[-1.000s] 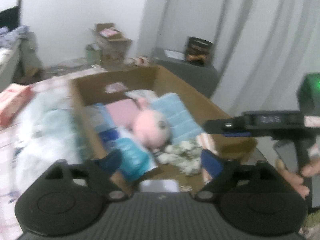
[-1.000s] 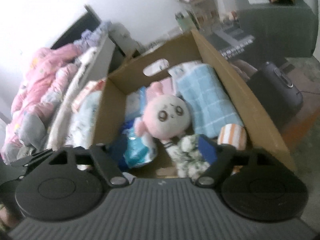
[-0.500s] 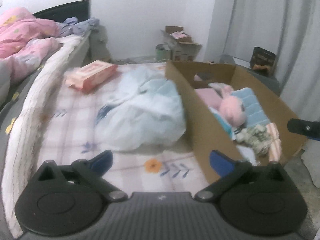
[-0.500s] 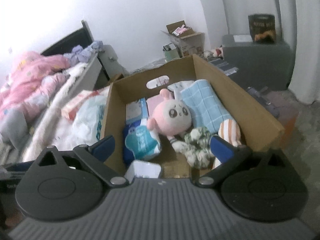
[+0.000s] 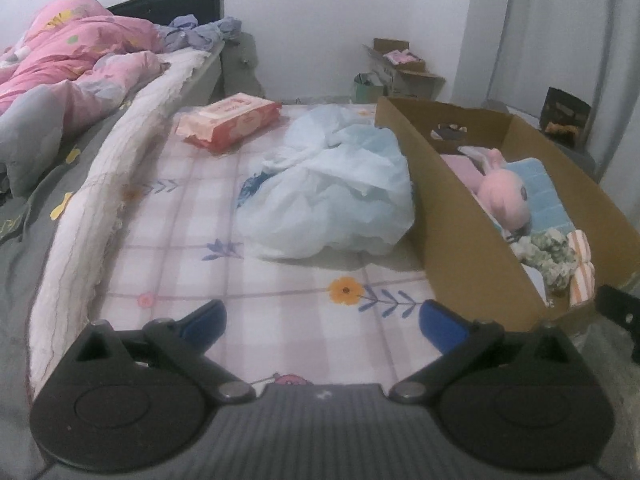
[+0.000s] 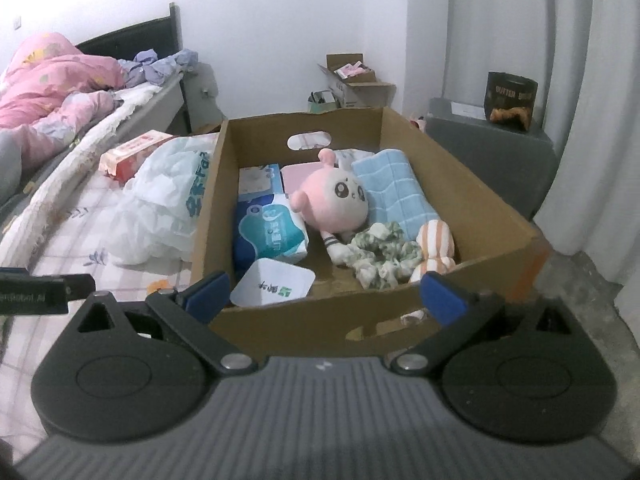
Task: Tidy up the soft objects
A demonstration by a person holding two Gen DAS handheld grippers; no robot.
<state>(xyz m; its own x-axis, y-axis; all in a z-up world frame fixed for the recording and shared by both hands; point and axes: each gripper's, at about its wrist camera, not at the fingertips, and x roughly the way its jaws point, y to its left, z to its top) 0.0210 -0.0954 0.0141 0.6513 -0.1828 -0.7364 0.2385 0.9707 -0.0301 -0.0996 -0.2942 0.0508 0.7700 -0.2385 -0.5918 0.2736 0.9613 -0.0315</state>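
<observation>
Cardboard box (image 6: 460, 184) runs lengthwise away; pink plush (image 6: 334, 196) faces up.

Pink quilt (image 5: 76, 60) on bed, grey cabinet (image 6: 492, 148) beside curtain (image 6: 592, 80)

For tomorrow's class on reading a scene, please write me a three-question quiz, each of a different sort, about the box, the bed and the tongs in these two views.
1. True or false: the pink plush toy lies inside the cardboard box.
2. Which lies on the mattress beside the box?
A. a crumpled pale plastic bag
B. a glass jug
C. a pair of boots
3. Fill in: the left tongs and the right tongs are both ____, with nothing between their fingers.

Key: 1 true; 2 A; 3 open.
</observation>
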